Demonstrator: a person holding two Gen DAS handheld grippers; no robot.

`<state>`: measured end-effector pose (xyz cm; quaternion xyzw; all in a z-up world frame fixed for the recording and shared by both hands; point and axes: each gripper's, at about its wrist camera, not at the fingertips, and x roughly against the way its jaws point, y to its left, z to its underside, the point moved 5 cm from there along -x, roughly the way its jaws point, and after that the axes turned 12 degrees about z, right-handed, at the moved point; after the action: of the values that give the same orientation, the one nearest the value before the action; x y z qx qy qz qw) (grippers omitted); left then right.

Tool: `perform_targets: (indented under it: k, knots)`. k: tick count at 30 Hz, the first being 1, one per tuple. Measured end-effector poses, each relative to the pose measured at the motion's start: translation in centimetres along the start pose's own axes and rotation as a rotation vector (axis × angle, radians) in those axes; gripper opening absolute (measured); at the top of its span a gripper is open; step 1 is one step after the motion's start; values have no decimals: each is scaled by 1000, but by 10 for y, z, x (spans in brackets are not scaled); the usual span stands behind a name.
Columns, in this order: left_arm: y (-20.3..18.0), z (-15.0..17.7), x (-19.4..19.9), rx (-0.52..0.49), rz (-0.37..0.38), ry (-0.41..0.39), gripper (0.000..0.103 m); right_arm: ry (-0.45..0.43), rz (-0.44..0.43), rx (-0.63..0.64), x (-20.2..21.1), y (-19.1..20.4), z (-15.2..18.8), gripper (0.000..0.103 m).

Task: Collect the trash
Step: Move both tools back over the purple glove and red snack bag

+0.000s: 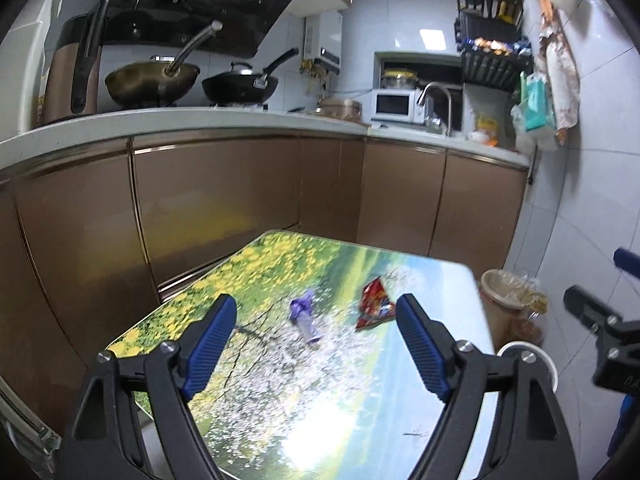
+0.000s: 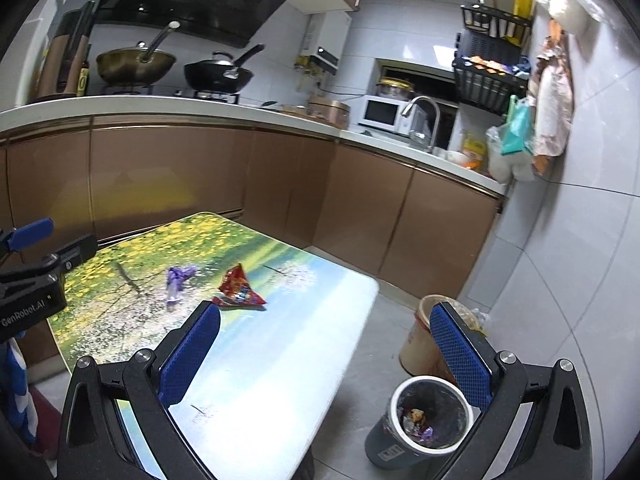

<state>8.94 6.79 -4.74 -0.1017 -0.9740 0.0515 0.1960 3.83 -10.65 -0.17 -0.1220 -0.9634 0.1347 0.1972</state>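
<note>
The red wrapper (image 1: 374,304) lies flat on the desk (image 1: 440,280), straight ahead of my left claw (image 1: 316,344) (the nearer one), purple wrapper (image 1: 304,316) beside it. Both claws gape empty; my right claw (image 2: 324,352) straddles desk edge and bin (image 2: 428,420).

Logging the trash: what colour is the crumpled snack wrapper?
Mostly red snack wrapper; clearest in the right wrist view.

We note the purple wrapper (image 1: 303,314) and red snack packet (image 1: 374,303) are motion-blurred; their print is unreadable. The table (image 1: 452,280) near edge is cut off by the frame. The white-rimmed bin (image 1: 549,364) sits mostly hidden behind the left tongs (image 1: 316,346).
</note>
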Motion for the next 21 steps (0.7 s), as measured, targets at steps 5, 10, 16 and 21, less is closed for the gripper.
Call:
perform_targets:
  k: [5,10,16,21]
  knots:
    - [20,10,-24,24,-39,65,81,15,-59,3,-17,12,-3,103]
    - [35,18,-49,44,-78,122,81,53,-109,4,-46,20,0,102]
    - [56,32,-83,59,-107,193,81,134,-165,-22,-88,27,14,100]
    - [71,43,-117,86,-61,275,81,229,-244,-67,-128,37,30,92]
